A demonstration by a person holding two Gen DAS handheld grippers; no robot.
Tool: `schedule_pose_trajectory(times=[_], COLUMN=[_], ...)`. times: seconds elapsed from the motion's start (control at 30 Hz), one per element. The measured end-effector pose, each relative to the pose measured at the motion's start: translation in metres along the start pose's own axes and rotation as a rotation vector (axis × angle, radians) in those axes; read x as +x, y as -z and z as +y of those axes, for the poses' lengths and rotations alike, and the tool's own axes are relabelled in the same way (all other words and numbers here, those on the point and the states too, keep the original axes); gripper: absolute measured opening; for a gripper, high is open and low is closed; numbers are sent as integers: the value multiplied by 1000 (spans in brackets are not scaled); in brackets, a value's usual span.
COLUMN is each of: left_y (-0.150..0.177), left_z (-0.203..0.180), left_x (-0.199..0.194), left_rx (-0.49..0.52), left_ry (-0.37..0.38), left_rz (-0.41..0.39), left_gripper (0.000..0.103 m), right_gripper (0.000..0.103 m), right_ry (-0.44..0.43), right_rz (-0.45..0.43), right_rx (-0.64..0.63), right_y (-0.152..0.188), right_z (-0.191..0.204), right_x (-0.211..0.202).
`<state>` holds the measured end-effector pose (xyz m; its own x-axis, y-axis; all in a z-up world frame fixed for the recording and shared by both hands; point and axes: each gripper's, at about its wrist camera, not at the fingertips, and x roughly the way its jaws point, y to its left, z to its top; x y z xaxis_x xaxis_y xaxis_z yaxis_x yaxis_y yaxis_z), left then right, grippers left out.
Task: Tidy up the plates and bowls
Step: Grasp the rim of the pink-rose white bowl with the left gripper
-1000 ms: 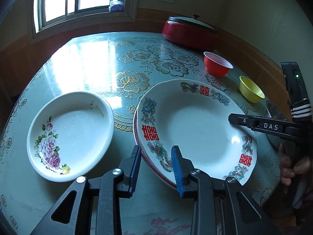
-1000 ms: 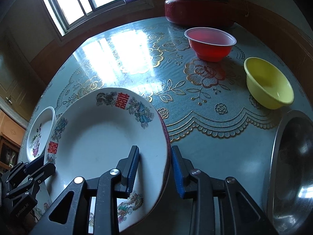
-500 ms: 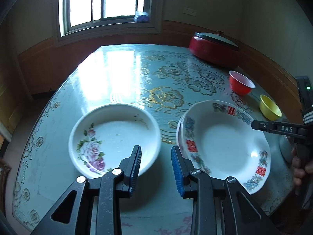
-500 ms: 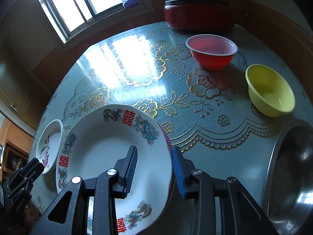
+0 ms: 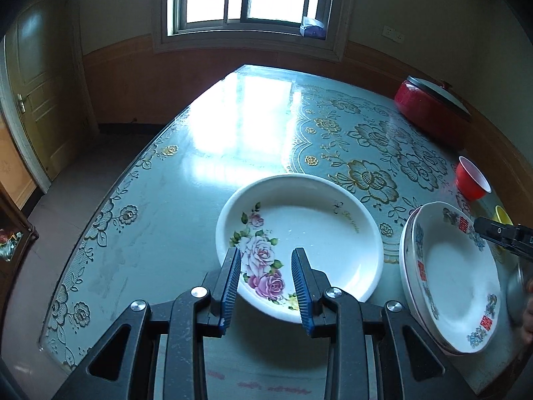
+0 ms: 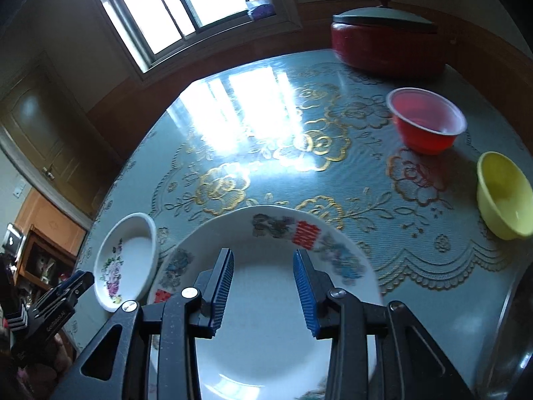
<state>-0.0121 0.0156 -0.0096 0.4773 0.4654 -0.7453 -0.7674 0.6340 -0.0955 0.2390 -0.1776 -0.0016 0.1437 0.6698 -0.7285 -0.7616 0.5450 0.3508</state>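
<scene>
Entry: left hand-held gripper (image 5: 266, 286), narrow and empty, has swung from the stacked double-happiness plates (image 5: 456, 276) to the rose plate (image 5: 316, 230) just beside them on the bench (image 5: 206, 153); right hand-held gripper (image 6: 263, 286), opening, has released the stack, so rose plate likely goes next.

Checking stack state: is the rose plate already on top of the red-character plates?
No, the rose plate sits on the table beside the red-character plates, not on them.

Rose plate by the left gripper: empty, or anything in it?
Empty. The rose plate shows only its printed flowers and bare white glaze in the left wrist view; nothing sits in it.
</scene>
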Motion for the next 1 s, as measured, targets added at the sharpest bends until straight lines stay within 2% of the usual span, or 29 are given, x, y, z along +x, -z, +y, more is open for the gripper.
schedule_pose_trajectory(times=[0.2,0.37,0.63,1.0], left_y=[-3,-5,-5,-9], left_z=[12,22,33,48], left_x=[1,3,8,32], left_rx=[3,5,12,-33], left_ry=[-11,-16,6,126], left_rz=[-7,-15,-5,69], left_gripper=[32,32,32,33], right_gripper=[38,38,38,36], right_ry=[-109,-134,-116,-73], right_rz=[52,82,140,207], right_rx=[-100,-164,-208,-220], right_y=[-5,-11,-20,-32], right_z=[55,90,121,134], right_x=[32,55,94,140])
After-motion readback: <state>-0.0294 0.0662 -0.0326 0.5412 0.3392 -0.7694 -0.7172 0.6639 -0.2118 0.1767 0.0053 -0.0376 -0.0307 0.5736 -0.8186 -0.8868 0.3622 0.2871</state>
